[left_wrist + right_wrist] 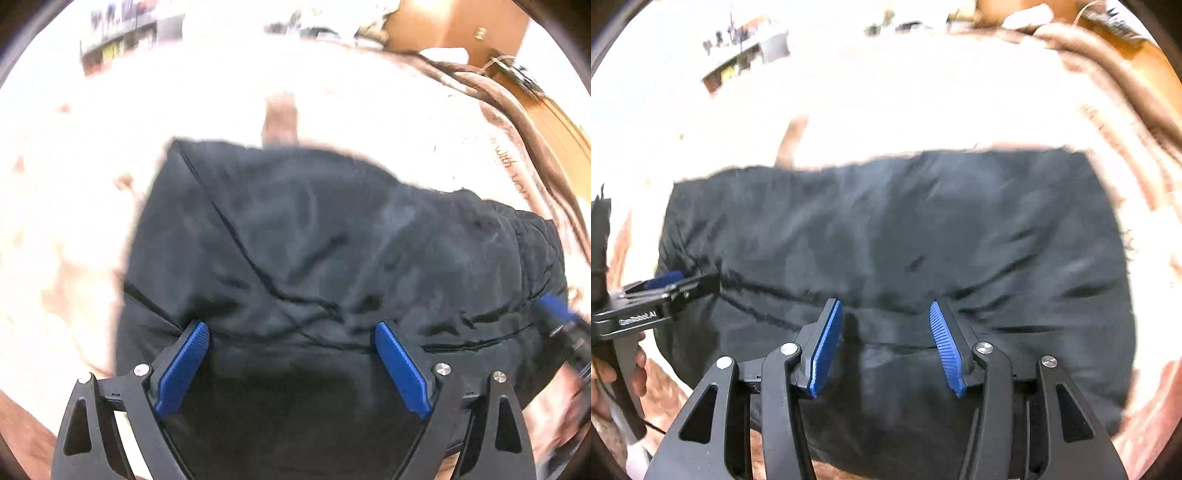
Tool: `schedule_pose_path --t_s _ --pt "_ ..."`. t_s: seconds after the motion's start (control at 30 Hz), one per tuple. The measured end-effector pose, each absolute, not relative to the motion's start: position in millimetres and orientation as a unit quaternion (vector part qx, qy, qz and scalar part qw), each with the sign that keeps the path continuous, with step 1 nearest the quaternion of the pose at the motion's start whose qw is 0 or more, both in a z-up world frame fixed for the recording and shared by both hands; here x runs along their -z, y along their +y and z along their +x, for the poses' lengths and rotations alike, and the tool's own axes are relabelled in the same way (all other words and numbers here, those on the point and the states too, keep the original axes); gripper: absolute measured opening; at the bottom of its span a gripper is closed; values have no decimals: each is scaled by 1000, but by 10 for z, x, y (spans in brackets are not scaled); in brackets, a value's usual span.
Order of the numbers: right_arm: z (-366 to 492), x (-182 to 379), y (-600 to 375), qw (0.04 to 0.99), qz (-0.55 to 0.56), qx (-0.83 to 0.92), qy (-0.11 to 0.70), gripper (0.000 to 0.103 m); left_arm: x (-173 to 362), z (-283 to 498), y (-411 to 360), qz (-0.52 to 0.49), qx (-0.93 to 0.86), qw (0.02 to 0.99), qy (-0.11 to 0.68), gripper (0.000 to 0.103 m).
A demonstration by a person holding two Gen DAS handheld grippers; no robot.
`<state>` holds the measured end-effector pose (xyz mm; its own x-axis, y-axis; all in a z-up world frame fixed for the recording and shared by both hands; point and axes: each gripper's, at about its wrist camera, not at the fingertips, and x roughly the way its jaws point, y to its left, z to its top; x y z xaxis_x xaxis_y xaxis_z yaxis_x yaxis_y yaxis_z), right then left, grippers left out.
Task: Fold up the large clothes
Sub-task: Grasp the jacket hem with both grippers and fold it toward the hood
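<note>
A dark navy garment (pixel 314 240) lies folded in a thick rectangle on a pale bed cover (pixel 92 177). It also fills the right wrist view (pixel 905 229). My left gripper (pixel 291 332) is open, its blue pads (pixel 184 363) spread just above the garment's near edge. My right gripper (pixel 884 312) is open too, hovering over the near fold of the garment. The left gripper shows at the left edge of the right wrist view (pixel 665 284), at the garment's left end. The right gripper's blue tip shows at the right edge of the left wrist view (pixel 557 310).
A brown blanket (pixel 517 110) is bunched along the far right of the bed, against a wooden headboard (pixel 480 26). Shelves with small items (pixel 746 55) stand in the far background. A hand (pixel 613 373) grips the left tool's handle.
</note>
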<state>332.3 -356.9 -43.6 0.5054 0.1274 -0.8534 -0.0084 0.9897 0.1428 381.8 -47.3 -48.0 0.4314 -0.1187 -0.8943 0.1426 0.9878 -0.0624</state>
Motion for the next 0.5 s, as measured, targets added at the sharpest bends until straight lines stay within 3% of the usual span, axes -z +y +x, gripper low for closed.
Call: schedule_pose_path --t_s 0.07,0.17,0.5 --pt "3272 342 -3715 870 44 -32 489 50 373 3805 -392 33 67 860 505 92" --pt "3314 545 -3935 856 16 16 517 50 590 3946 -286 70 29 839 539 92" --pt "3586 1228 -4020 809 49 19 586 51 1198 4082 -112 27 35 808 588 103"
